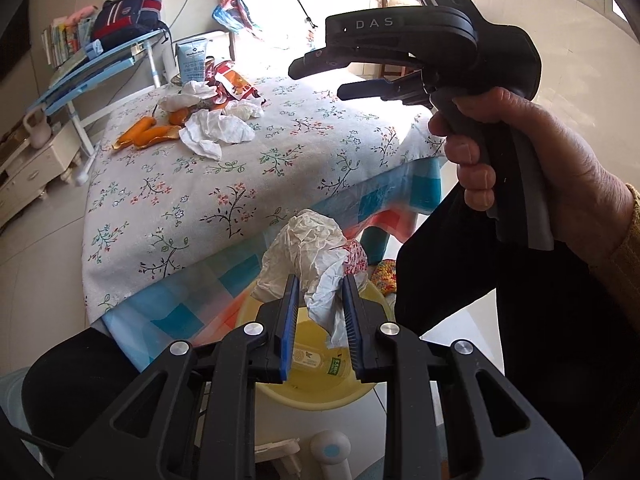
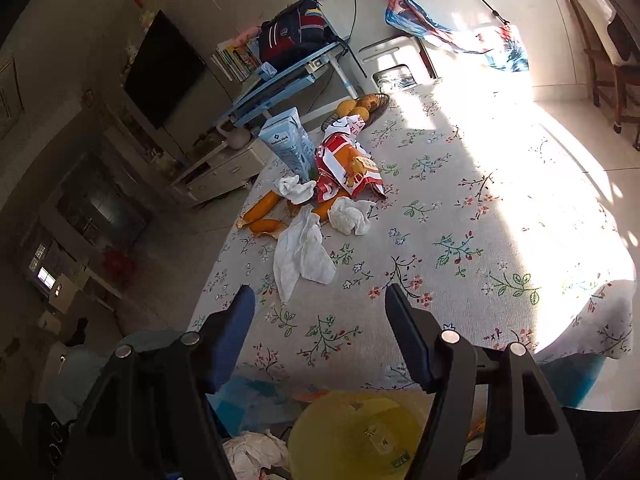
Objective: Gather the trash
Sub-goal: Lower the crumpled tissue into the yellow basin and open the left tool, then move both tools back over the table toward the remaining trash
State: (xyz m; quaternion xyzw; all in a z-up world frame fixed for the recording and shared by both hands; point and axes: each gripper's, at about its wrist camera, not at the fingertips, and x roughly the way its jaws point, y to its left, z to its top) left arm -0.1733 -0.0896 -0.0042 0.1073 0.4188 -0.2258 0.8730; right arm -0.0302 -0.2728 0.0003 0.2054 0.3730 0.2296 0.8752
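My left gripper (image 1: 320, 280) is shut on a crumpled white wrapper (image 1: 308, 248) and holds it above a yellow bin (image 1: 304, 394) on the floor beside the table. A bottle (image 1: 316, 362) lies in the bin. My right gripper (image 2: 320, 300) is open and empty over the near part of the floral tablecloth (image 2: 440, 216); it also shows in the left wrist view (image 1: 320, 74). On the table's far end lie white tissues (image 2: 304, 252), orange peels (image 2: 262, 212), a red-orange snack bag (image 2: 348, 168) and a blue carton (image 2: 288, 146). The bin (image 2: 356, 436) shows below the table edge.
A bowl of fruit (image 2: 364, 108) stands at the table's far edge. A blue desk (image 2: 288, 76) with a backpack (image 2: 296, 32), a TV (image 2: 160, 68) and a low cabinet (image 2: 216, 168) stand beyond. A wooden chair (image 2: 612, 68) is at the right.
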